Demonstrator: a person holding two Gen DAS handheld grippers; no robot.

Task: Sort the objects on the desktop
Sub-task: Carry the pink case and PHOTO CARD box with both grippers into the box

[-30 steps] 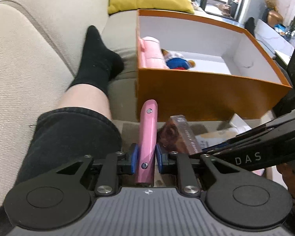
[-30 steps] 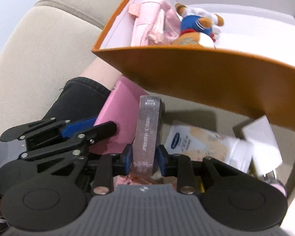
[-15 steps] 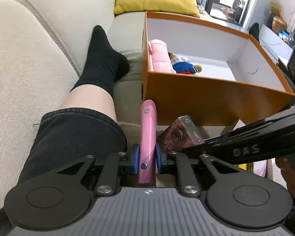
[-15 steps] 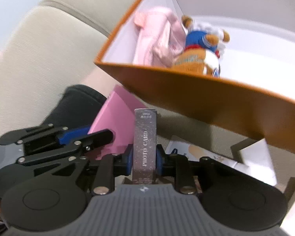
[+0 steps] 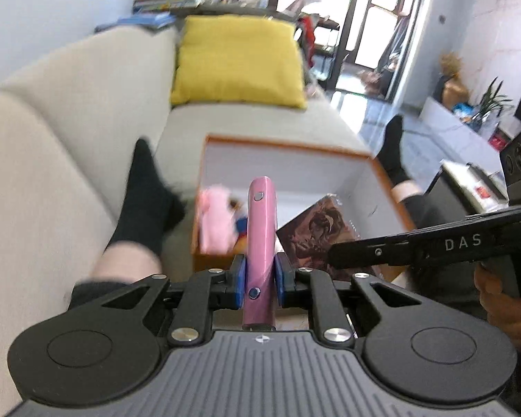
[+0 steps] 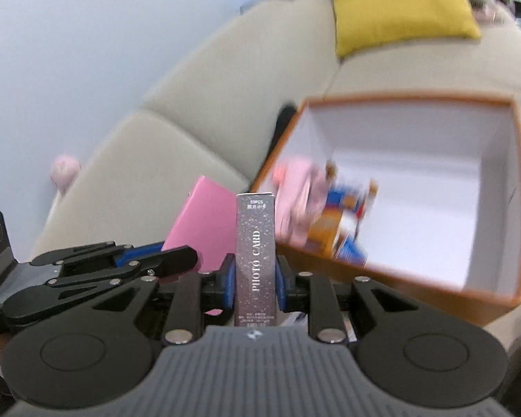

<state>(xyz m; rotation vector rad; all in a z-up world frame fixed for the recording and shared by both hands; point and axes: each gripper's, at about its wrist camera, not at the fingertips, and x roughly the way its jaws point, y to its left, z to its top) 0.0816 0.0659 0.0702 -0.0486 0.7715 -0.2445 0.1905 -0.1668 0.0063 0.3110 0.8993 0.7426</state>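
Note:
My left gripper (image 5: 259, 274) is shut on a flat pink case (image 5: 261, 236), held edge-on, near the front wall of the orange box (image 5: 392, 187). It also shows in the right wrist view (image 6: 205, 226). My right gripper (image 6: 253, 274) is shut on a photo card box (image 6: 255, 257), brown-faced in the left wrist view (image 5: 316, 232). The orange box (image 6: 486, 299) has a white inside and holds a pink plush item (image 6: 295, 187) and a blue-and-orange toy (image 6: 344, 215) at its left end.
The box sits on a beige sofa (image 5: 52, 132) with a yellow cushion (image 5: 239, 59) behind it. A person's legs in black socks (image 5: 146, 194) lie on both sides of the box. The right gripper's arm (image 5: 434, 246) crosses the left view.
Both grippers have risen with their objects and now look down into the orange box from above its front wall. The loose items below the box have dropped out of view.

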